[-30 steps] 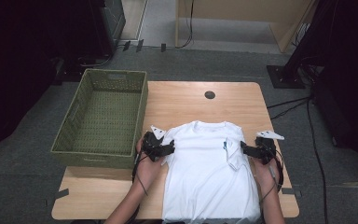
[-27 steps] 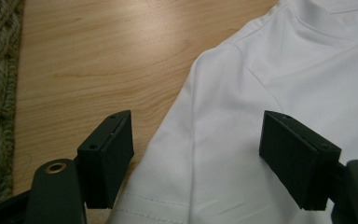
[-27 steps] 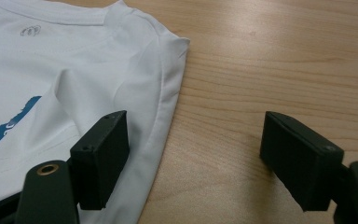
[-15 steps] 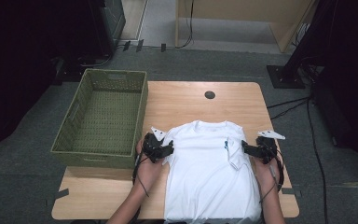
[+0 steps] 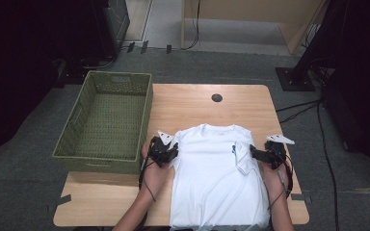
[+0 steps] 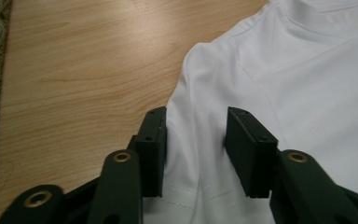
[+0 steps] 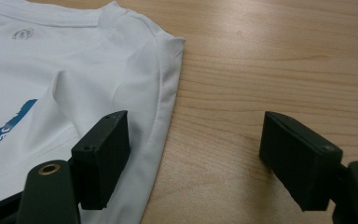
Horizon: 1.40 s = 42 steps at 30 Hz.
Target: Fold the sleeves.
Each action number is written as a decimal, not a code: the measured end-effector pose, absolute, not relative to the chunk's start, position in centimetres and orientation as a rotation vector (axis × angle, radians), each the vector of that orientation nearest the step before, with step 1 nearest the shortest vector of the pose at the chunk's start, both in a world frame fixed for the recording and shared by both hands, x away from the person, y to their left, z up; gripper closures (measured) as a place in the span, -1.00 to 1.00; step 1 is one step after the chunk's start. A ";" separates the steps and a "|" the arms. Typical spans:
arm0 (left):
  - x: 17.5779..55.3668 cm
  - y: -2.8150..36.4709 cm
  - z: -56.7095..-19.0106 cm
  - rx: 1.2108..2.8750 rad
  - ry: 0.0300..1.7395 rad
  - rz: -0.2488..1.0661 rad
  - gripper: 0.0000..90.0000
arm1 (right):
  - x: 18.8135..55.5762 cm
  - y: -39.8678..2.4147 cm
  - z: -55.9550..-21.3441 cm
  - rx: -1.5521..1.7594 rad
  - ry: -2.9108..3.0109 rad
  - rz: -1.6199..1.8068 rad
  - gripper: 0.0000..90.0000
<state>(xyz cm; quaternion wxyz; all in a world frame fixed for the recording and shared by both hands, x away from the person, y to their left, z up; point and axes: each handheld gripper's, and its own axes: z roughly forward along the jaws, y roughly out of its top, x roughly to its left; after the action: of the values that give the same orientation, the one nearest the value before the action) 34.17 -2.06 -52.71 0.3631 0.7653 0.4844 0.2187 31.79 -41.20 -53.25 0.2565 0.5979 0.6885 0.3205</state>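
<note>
A white T-shirt (image 5: 217, 178) lies flat on the wooden table (image 5: 197, 106), collar away from the person, with a small blue print (image 7: 9, 126) on its chest. My left gripper (image 5: 173, 153) sits at the shirt's left sleeve. Its jaws have just been closing, and in the left gripper view (image 6: 196, 116) they straddle the sleeve's edge with a gap still between the pads. My right gripper (image 5: 255, 153) rests at the right shoulder, where the sleeve (image 5: 241, 159) is folded inward. In the right gripper view (image 7: 196, 121) it stands open wide, one jaw over the shirt's hem (image 7: 163, 107), the other over bare wood.
A green woven basket (image 5: 101, 159), empty, stands at the table's left. A round cable hole (image 5: 217, 97) sits near the far edge. Cables and dark equipment stands lie on the floor beyond and to the right.
Both hands stay where they were at the shirt's shoulders. The shirt has not shifted.
</note>
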 end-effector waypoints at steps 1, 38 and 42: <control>34.2 -2.1 -52.7 1.969 1.245 0.561 0.45 | 31.8 -41.2 -53.3 1.622 1.868 0.871 -0.44; 34.7 -2.8 -50.5 1.963 1.297 0.395 0.92 | 30.7 -38.4 -53.1 1.539 1.987 0.943 -0.30; 34.6 -3.2 -50.4 1.975 1.291 0.384 0.91 | 30.7 -38.4 -53.1 1.536 1.987 0.945 -0.30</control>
<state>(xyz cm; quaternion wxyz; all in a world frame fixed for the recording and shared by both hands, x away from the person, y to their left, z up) 34.60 -3.24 -50.40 0.3667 0.7685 0.5026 0.1494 30.67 -38.40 -53.08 0.2271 0.5573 0.7213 0.3429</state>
